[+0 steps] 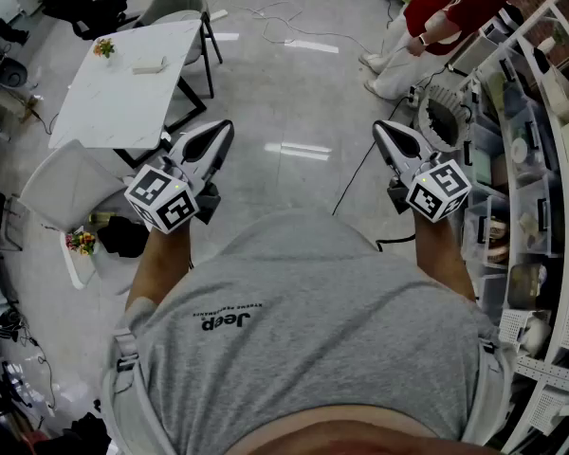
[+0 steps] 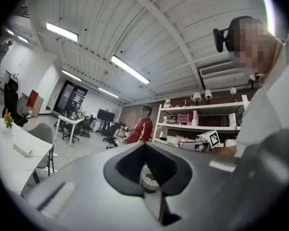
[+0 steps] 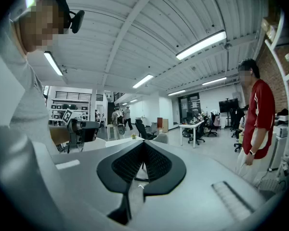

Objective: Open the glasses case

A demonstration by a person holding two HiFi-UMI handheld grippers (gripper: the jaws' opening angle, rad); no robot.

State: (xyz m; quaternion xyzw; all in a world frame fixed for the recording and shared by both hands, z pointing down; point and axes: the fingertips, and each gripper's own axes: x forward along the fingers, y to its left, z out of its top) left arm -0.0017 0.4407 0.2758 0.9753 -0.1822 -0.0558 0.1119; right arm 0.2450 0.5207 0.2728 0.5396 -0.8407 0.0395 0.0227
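Observation:
I cannot make out a glasses case for certain. A small pale flat object [image 1: 149, 65] lies on the white table [image 1: 114, 107] at the upper left; the left gripper view shows that pale object [image 2: 27, 150] too. My left gripper [image 1: 226, 127] is held level in front of my body, its jaws shut with nothing between them [image 2: 144, 146]. My right gripper [image 1: 379, 127] is held level at the same height. Its jaws meet at the tip and hold nothing [image 3: 143, 143]. Both grippers hang over bare floor, well away from the table.
A small flower pot [image 1: 102, 47] stands on the table, with a grey chair [image 1: 175, 3] behind it. Shelving with bins [image 1: 541, 159] lines the right side. A person in a red top [image 1: 446, 8] stands at the upper right. A black cable [image 1: 356, 173] runs across the floor.

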